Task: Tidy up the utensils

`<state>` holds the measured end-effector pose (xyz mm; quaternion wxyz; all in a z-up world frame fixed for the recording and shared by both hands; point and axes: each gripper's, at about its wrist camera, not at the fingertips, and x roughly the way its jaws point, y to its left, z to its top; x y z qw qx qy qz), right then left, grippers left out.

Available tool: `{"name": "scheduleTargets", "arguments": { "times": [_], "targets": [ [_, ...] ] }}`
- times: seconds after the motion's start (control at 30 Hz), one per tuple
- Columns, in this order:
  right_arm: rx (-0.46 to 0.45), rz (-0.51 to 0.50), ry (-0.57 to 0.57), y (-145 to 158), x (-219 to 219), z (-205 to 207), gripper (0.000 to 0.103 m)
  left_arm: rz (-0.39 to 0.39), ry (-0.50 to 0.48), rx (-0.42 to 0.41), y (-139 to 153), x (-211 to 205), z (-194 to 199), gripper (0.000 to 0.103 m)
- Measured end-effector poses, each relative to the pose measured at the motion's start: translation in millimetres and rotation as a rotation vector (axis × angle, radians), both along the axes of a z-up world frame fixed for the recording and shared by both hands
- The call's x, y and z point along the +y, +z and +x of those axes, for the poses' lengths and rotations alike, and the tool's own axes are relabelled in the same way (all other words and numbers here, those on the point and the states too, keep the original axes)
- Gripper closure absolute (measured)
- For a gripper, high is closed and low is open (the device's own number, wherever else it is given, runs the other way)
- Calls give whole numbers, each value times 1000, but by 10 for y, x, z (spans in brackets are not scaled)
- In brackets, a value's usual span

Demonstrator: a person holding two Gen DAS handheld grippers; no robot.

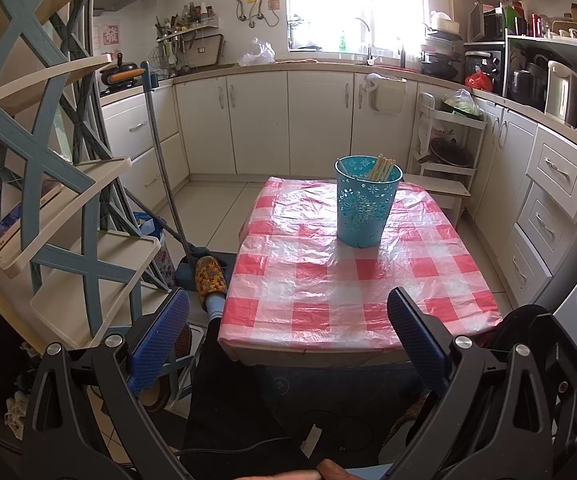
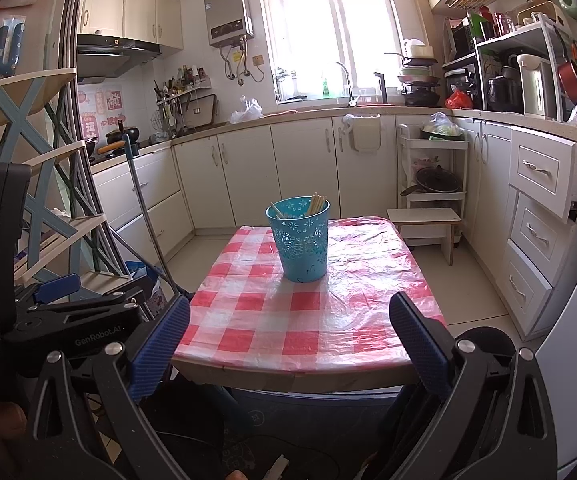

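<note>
**Kitchen tabletop, one blue holder, two grippers held back**

Seen from both wrist cameras: a pale kitchen with cream cabinets [image 2: 304,168] along the far wall and a bright window [image 2: 328,28] at 12 o'clock. At 9 o'clock, a blue-and-cream shelf rack [image 1: 48,184]; leaning beside it, a long-handled mop [image 1: 164,168]. At centre, a small tabletop [image 1: 352,292] under a red-and-white checked plastic cover, wrinkled and glossy. Standing upright on its far half, toward 12 o'clock from the left gripper, a turquoise perforated utensil holder [image 1: 366,204], with pale chopsticks [image 1: 382,168] leaning inside against the right of the rim. Cover otherwise bare around the holder. Low at 6 o'clock in the left wrist view, the left gripper [image 1: 288,336], blue-padded fingers spread wide, nothing between them, hanging short of the tabletop's near edge. Likewise in the right wrist view, the right gripper [image 2: 288,340], fingers wide apart and empty, well apart from the holder. At 8 o'clock in that view, the black body of the left gripper alongside.
</note>
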<state>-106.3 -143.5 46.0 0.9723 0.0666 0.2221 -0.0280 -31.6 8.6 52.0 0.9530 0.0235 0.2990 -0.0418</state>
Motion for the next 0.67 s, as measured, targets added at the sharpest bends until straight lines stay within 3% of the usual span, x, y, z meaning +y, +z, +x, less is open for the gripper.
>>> {"name": "scheduleTargets", "arguments": {
  "times": [0.17,0.33,0.67],
  "targets": [
    [-3,8,-9,-12,-40,-20,7,-47,-18,16,-59,70,38,8],
    [2,3,-13,-17,-54,-6,7,13,31,-8,-72,58,55,8],
    [59,-9,-37,-131,-154,219,7,37,47,29,-184,21,274,8]
  ]
}}
